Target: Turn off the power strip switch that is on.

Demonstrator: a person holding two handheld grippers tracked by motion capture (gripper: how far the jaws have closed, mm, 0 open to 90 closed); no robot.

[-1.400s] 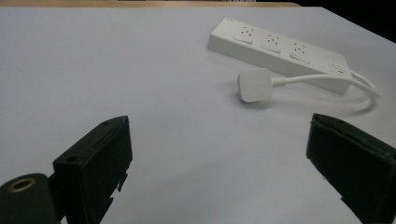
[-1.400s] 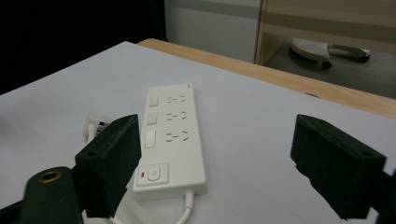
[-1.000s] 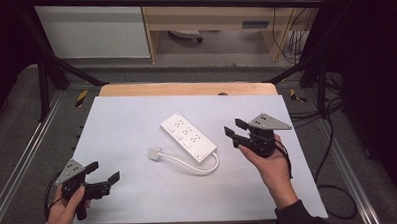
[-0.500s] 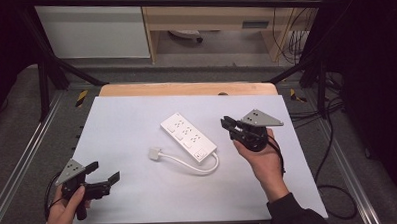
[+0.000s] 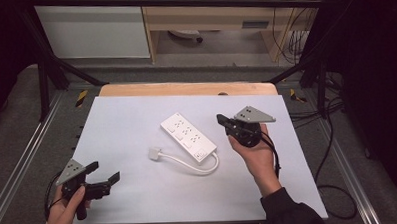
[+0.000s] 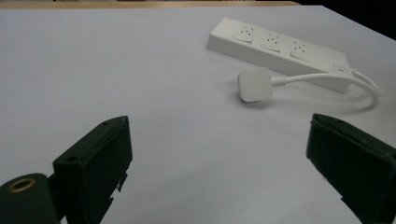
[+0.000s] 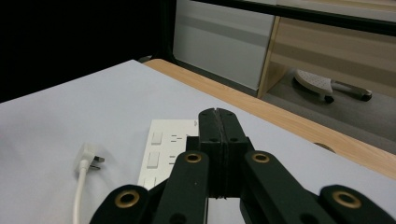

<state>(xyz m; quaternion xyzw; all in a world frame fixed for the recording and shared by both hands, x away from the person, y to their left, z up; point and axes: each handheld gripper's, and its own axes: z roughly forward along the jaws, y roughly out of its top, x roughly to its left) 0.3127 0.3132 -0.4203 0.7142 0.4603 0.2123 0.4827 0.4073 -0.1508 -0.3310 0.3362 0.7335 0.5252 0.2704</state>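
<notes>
A white power strip (image 5: pixel 188 135) lies at an angle in the middle of the table, its short cable looping round to a white plug (image 5: pixel 154 154) on the mat. My left gripper (image 5: pixel 103 175) is open near the front left corner, well apart from the plug (image 6: pixel 254 84) and the strip (image 6: pixel 280 48). My right gripper (image 5: pixel 221 119) is shut with nothing in it, held just above the mat to the right of the strip. In the right gripper view the pressed-together jaws (image 7: pixel 219 122) point over the strip (image 7: pixel 166 149), with the plug (image 7: pixel 88 159) at lower left.
A pale mat (image 5: pixel 136 119) covers the wooden table (image 5: pixel 185 89). Metal rails run along both sides. Beyond the far edge stand a cabinet (image 5: pixel 93 30) and a shelf unit, with cables (image 5: pixel 332 137) on the floor at the right.
My right gripper has drifted left and a little towards the power strip, staying shut. The left gripper has not moved.
</notes>
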